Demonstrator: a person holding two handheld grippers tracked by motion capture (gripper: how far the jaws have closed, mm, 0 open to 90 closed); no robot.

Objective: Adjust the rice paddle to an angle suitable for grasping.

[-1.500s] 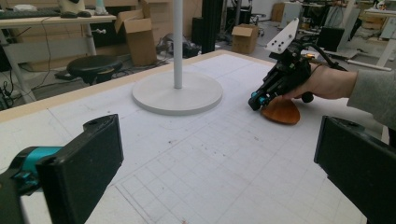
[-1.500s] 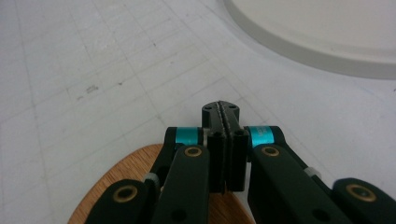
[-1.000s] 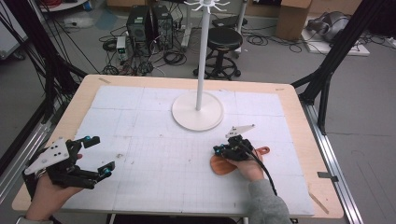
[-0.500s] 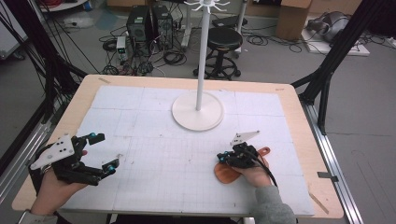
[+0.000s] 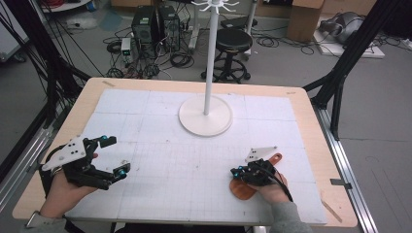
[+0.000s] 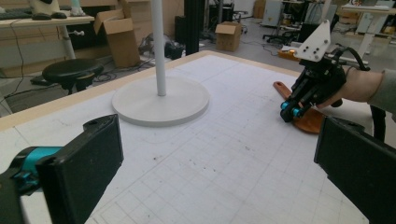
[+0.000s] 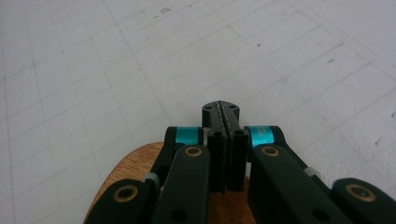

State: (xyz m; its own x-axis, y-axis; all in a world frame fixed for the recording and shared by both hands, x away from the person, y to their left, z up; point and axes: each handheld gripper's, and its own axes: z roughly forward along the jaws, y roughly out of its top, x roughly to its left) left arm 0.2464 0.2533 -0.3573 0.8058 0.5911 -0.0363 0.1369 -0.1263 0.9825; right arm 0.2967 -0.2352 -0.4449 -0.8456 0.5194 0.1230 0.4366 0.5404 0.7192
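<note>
A flat brown wooden paddle [image 5: 241, 191] lies on the white grid mat [image 5: 175, 165] near the front right, its handle [image 5: 276, 158] pointing away to the right. My right gripper [image 5: 236, 172] is shut just above the paddle's wide end [image 7: 125, 169], and I see nothing between its pads [image 7: 221, 111]. It also appears across the mat [image 6: 289, 110] with the paddle [image 6: 309, 123] under it. My left gripper [image 5: 116, 155] is held at the front left, open and empty, its jaws standing wide apart [image 6: 222, 144].
A white stand with a round base [image 5: 205, 117] and a tall pole rises at the mat's far middle, with its base [image 6: 161, 100] ahead of the left gripper. The wooden table edge [image 5: 311, 145] borders the mat. Stools, boxes and cables are on the floor beyond.
My right hand has slid a little to the right and toward the front edge, staying shut over the paddle. The left hand has hardly moved.
</note>
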